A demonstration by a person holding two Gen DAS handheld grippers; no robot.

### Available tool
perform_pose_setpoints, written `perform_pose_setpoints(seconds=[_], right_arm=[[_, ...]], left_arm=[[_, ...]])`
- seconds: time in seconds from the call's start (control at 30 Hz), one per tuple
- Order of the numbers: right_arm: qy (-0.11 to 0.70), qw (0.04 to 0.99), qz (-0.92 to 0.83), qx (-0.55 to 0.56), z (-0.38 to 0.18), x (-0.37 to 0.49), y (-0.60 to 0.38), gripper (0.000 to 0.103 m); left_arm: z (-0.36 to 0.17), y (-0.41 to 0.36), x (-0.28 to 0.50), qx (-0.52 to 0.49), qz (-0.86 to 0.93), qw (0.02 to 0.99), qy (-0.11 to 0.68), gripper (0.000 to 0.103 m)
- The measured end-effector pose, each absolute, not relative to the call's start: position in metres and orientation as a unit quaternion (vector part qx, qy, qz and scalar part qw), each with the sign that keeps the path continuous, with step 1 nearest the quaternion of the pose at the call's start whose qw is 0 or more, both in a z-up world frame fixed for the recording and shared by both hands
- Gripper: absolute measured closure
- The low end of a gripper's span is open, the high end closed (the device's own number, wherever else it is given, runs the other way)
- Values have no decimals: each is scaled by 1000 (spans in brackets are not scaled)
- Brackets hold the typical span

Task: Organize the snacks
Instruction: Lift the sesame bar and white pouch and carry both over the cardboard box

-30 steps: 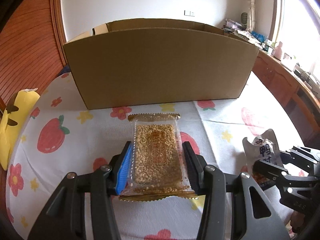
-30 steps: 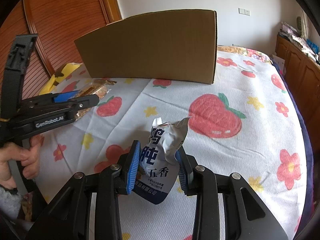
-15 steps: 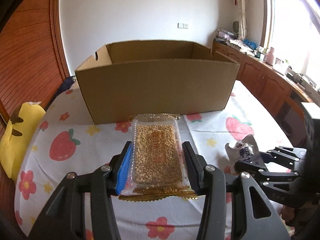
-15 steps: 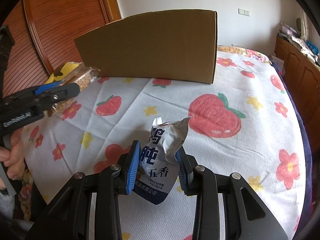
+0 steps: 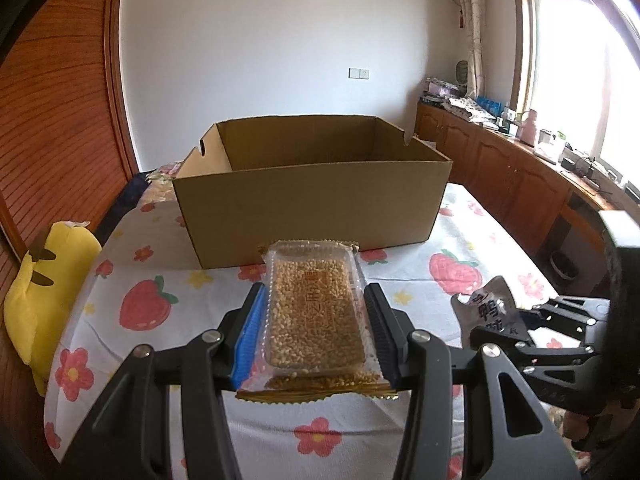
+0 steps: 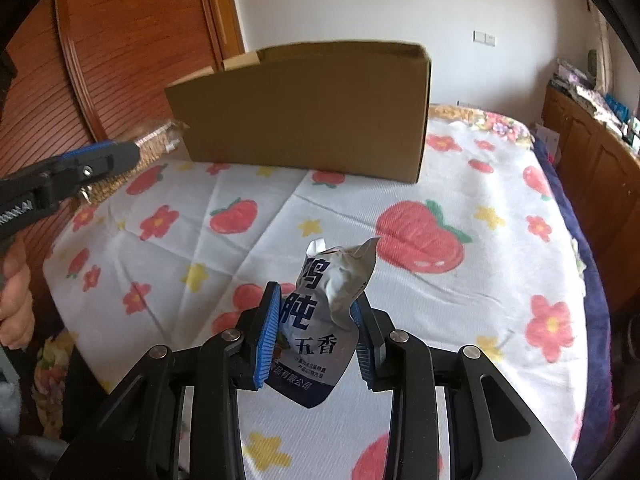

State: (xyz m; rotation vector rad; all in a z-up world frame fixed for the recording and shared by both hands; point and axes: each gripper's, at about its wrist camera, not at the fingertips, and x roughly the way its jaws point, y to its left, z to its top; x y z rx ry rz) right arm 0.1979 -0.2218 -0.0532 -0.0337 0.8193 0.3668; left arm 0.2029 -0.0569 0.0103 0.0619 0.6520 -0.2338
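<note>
My left gripper (image 5: pixel 314 312) is shut on a clear packet of golden grain snack (image 5: pixel 314 312), held flat above the flowered cloth, short of the open cardboard box (image 5: pixel 312 208). The box's inside shows from above and looks bare where visible. My right gripper (image 6: pixel 316 324) is shut on a crumpled silver and blue snack pouch (image 6: pixel 324 320) with Chinese print, held upright over the cloth. From the left wrist that pouch (image 5: pixel 490 310) and right gripper appear at the lower right. In the right wrist view the left gripper (image 6: pixel 100 156) with its grain packet (image 6: pixel 158 142) hangs at the left, near the box (image 6: pixel 304 112).
A white cloth (image 6: pixel 400 184) with strawberries and flowers covers the surface. A yellow plush toy (image 5: pixel 44 292) lies at its left edge. Wooden cabinets with clutter (image 5: pixel 520 160) run along the right under a window. A hand (image 6: pixel 16 300) shows at the far left.
The left gripper has risen with the grain packet, so the box's open top now shows. The right gripper with its pouch has lifted slightly.
</note>
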Motion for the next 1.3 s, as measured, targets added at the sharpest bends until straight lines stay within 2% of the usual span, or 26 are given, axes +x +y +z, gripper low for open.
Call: perform_pose_setpoints(seconds=[0.57, 0.97, 1.3], right_arm=[[297, 937, 183, -26, 61, 168, -230, 70], [236, 954, 178, -53, 118, 203, -216, 70], [201, 960, 181, -72, 152, 249, -200, 70]], left_arm=[[84, -56, 196, 43, -136, 957, 252, 55], [127, -54, 235, 52, -145, 963, 221, 55], [132, -48, 285, 60, -143, 964, 214, 55]])
